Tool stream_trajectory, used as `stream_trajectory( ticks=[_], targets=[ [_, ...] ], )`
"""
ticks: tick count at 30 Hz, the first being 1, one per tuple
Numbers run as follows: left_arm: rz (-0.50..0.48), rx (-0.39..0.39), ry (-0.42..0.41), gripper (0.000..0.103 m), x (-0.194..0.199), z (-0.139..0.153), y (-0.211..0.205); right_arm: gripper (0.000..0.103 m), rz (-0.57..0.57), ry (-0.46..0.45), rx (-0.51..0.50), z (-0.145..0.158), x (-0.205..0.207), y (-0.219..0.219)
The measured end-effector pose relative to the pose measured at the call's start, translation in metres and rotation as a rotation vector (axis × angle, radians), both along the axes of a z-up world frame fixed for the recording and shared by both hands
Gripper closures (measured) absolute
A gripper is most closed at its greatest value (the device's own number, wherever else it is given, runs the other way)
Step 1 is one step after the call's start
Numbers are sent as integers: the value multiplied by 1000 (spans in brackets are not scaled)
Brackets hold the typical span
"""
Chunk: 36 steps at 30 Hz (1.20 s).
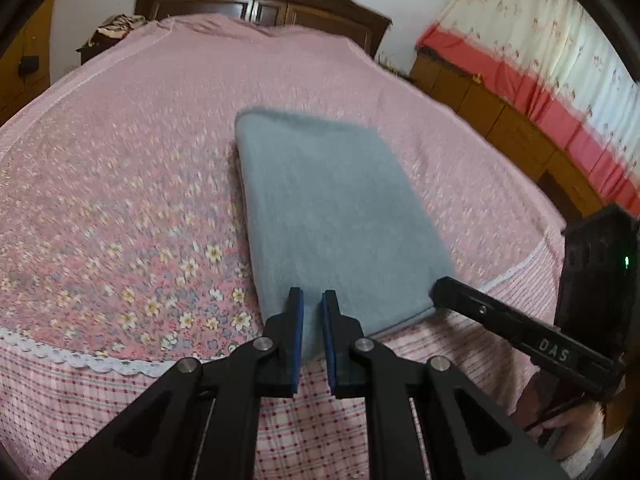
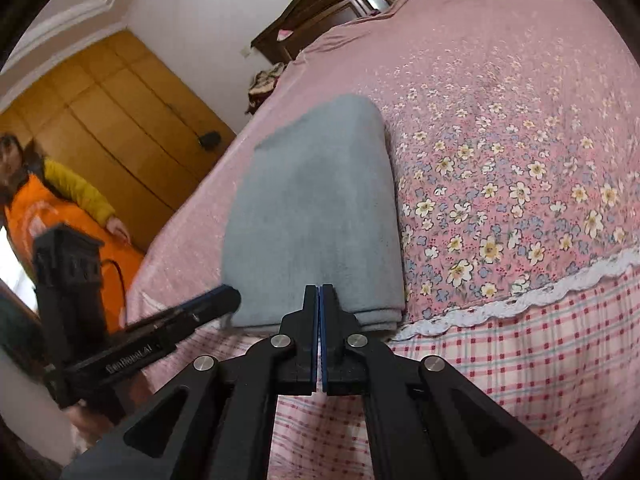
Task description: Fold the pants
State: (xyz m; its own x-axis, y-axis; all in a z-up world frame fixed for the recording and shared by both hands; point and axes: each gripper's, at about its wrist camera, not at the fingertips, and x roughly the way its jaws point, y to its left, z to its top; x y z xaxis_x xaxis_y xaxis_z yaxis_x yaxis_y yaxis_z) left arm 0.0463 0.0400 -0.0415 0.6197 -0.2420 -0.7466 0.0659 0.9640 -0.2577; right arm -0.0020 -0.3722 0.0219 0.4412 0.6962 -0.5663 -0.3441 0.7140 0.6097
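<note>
The grey-blue pants (image 1: 332, 208) lie folded into a long rectangle on the pink floral bedspread (image 1: 120, 160). My left gripper (image 1: 312, 300) sits at the pants' near edge, its blue pads a narrow gap apart with grey cloth pinched between them. My right gripper (image 1: 436, 286) comes in from the right and its tip meets the near right corner. In the right wrist view the pants (image 2: 316, 208) stretch away from my right gripper (image 2: 319, 290), whose pads are pressed flat together over the near edge. The left gripper (image 2: 234, 296) touches the near left corner there.
A checked sheet (image 2: 540, 360) covers the bed's near side below a lace trim. A person in orange (image 2: 60, 208) stands by the wooden wardrobe (image 2: 120, 120). A dark headboard (image 1: 260, 4) is at the far end. A low wooden cabinet (image 1: 500, 120) and curtain (image 1: 540, 60) run along the right.
</note>
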Motion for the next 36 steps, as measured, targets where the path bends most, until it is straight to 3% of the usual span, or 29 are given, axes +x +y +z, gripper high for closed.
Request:
stream_trajectory(
  ticks=[7,10,11,15,18,21,24,27,29,31,33,36],
  targets=[
    [-16,-9,-48,89,22,27,3,101,51,-117,-61,37,16,6],
    [-3,-20,-36,89,39,26,14,101,68,-85,-99,24,30,13],
    [5,-25,1,89,48,15,16,101,84,-54,-114,17,35,16],
    [-19,-67,-4,89,56,22,23,101,174,-154,-85,41,48,23],
    [-37,17,-64,86,78,46,23,101,224,-172,-80,51,76,33],
    [-41,27,-33,86,119,45,29,101,231,-121,-67,37,113,38],
    [-38,-2,15,86,160,22,43,101,202,-35,8,8,137,27],
    [-32,-12,-20,86,165,10,49,102,206,-24,31,-9,138,18],
    [-46,30,-29,86,169,7,43,102,204,-22,49,-3,143,14],
    [-62,66,-54,86,168,13,34,102,210,-81,37,14,144,15],
    [-78,47,-82,86,166,25,31,102,217,-95,18,18,151,17],
    [-73,26,-75,83,169,26,34,103,213,-14,17,-8,168,17]
  ],
)
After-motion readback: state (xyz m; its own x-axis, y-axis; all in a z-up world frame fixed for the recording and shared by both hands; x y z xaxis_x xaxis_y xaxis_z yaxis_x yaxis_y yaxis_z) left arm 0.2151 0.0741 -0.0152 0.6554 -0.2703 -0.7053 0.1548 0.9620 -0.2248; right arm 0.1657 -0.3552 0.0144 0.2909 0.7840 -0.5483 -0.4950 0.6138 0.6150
